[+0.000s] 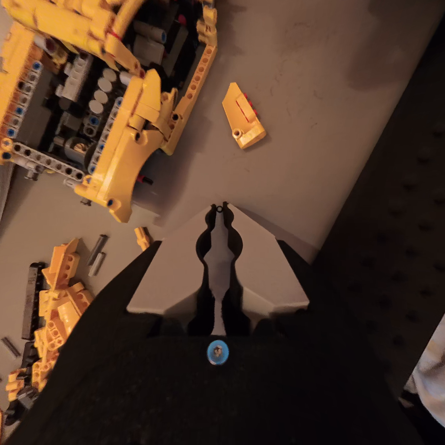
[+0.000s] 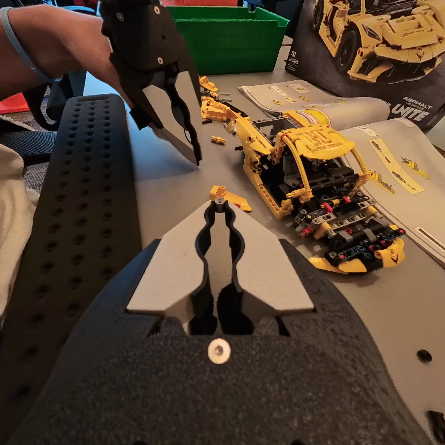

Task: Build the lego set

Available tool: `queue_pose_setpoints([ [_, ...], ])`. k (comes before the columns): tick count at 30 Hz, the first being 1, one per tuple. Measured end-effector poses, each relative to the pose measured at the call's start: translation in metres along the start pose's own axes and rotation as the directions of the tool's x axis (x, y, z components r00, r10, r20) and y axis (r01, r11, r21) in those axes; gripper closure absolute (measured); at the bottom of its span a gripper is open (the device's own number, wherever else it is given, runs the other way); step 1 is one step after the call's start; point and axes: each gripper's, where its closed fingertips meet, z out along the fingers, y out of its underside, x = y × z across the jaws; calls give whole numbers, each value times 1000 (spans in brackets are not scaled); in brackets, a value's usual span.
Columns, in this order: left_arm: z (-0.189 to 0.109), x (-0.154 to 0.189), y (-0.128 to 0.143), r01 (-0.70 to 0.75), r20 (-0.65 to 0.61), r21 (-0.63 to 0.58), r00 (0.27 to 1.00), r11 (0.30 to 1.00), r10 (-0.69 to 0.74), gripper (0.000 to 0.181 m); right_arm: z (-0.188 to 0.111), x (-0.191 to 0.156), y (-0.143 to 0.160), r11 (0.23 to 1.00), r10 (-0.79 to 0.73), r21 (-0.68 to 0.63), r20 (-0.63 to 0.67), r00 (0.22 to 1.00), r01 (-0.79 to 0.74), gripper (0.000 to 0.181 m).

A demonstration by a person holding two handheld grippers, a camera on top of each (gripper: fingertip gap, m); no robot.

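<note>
At table centre lies the half-built yellow Technic car (image 2: 310, 192), its chassis bare of side panels, resting partly on the open instruction booklet (image 2: 397, 192), probably so the printed step can be read beside the model. Just beside its open flank sits a loose yellow panel piece (image 1: 244, 115) with red pins, set apart from the parts pile as if staged for fitting next. The right gripper (image 2: 219, 203) is clenched on a small grey cylindrical connector (image 2: 219, 201), held at the fingertips directly in front of that panel, likely so it can be pressed into it. The left gripper (image 1: 219, 207) hangs tips-down over the grey table (image 1: 301, 60), its jaws nearly closed around what looks like a tiny black ring (image 1: 219, 209); whether it truly grips it cannot be told. Unused yellow and black pieces (image 1: 53, 313) lie heaped farther off. Beyond stand a green bin (image 2: 231, 41) and the product box (image 2: 361, 48), which bears printed lettering and a picture of the finished car.
</note>
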Motion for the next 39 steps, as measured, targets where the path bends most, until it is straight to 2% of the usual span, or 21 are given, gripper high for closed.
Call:
queue_pose_setpoints([
  [2, -10, -3, -19, 23, -10, 114, 1000, 993, -22, 176, 0, 3, -3, 1000, 7, 15, -9, 1000, -7, 175],
  [4, -32, -14, -58, 71, -18, 326, 997, 943, -69, 177, 0, 12, -15, 999, 24, 48, -32, 999, -23, 175],
  [6, -65, -33, -105, 149, -73, 532, 989, 834, -130, 177, 5, 35, -33, 999, -16, 36, -108, 994, 20, 176],
  [8, -98, -60, -150, 215, -139, 684, 977, 697, -164, 177, 14, 65, -57, 982, -190, -53, -212, 958, 183, 176],
  [10, -115, -90, -186, 275, -218, 754, 962, 597, -168, 177, 26, 93, -89, 937, -347, -135, -269, 898, 322, 176],
  [12, -122, -115, -210, 355, -322, 781, 934, 514, -156, 177, 42, 125, -112, 899, -435, -207, -325, 840, 385, 175],
  [15, -118, -145, -211, 409, -373, 813, 912, 415, -169, 177, 54, 170, -126, 844, -536, -317, -479, 695, 432, 175],
  [17, -108, -145, -200, 399, -363, 819, 917, 411, -167, 177, 58, 175, -131, 829, -556, -322, -562, 613, 456, 175],
  [19, -101, -142, -191, 338, -302, 832, 941, 440, -152, 177, 63, 171, -129, 844, -525, -287, -618, 585, 454, 175],
  [22, -103, -135, -192, 303, -282, 851, 953, 429, -114, 177, 72, 156, -128, 810, -564, -280, -610, 556, 515, 176],
  [25, -90, -129, -192, 233, -216, 840, 972, 489, -91, 177, 73, 149, -132, 822, -538, -224, -610, 582, 524, 175],
  [29, -77, -125, -191, 235, -226, 819, 971, 524, -81, 177, 69, 146, -131, 824, -534, -215, -602, 593, 524, 175],
  [39, -66, -115, -192, 234, -246, 795, 968, 560, -54, 177, 67, 146, -124, 836, -521, -205, -590, 617, 509, 175],
])
